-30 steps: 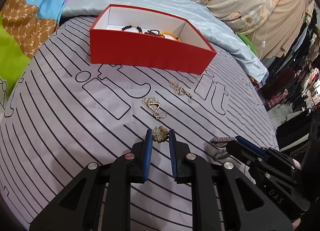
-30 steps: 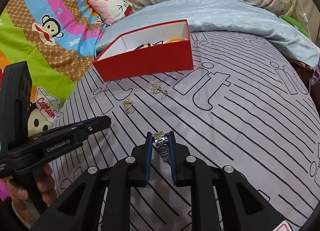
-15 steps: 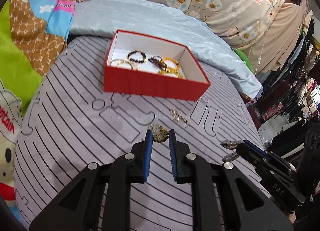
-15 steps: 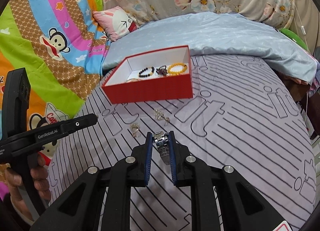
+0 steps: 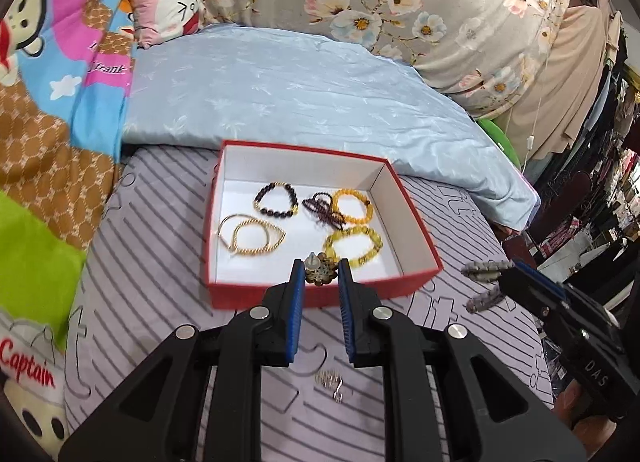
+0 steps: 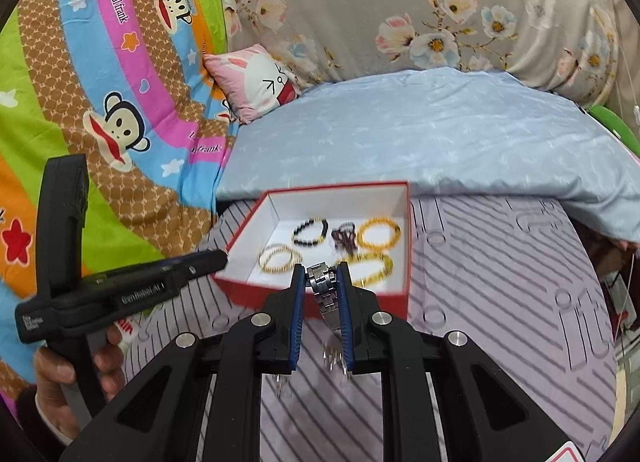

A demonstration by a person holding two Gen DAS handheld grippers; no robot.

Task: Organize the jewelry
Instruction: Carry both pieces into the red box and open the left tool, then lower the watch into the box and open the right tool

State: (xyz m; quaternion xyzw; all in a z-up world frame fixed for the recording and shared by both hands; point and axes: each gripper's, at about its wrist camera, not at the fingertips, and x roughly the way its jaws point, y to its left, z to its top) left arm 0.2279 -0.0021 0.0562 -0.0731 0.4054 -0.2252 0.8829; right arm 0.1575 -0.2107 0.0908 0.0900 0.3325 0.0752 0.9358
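A red box [image 5: 320, 296] with a white inside stands on the striped bed cover and holds several bead and gold bracelets [image 5: 276, 199]. My left gripper [image 5: 321, 272] is shut on a small brown brooch-like ornament [image 5: 319, 272], held above the box's near wall. My right gripper [image 6: 321, 276] is shut on a silver metal watch [image 6: 324, 290], held in the air above the near wall of the box [image 6: 384, 296]. The watch also shows at the right of the left wrist view [image 5: 482, 274]. A silver chain [image 5: 330, 380] lies on the cover below my left gripper.
A light blue quilt [image 5: 304, 93] lies behind the box. A pink cartoon pillow [image 6: 260, 79] and a colourful monkey-print blanket [image 6: 100, 101] are at the left. The bed's edge and hanging clothes [image 5: 600, 149] are at the right.
Both grippers rose from the bed cover and moved forward to the red box, each carrying its piece. The box now looks nearer and its inside is in full view.
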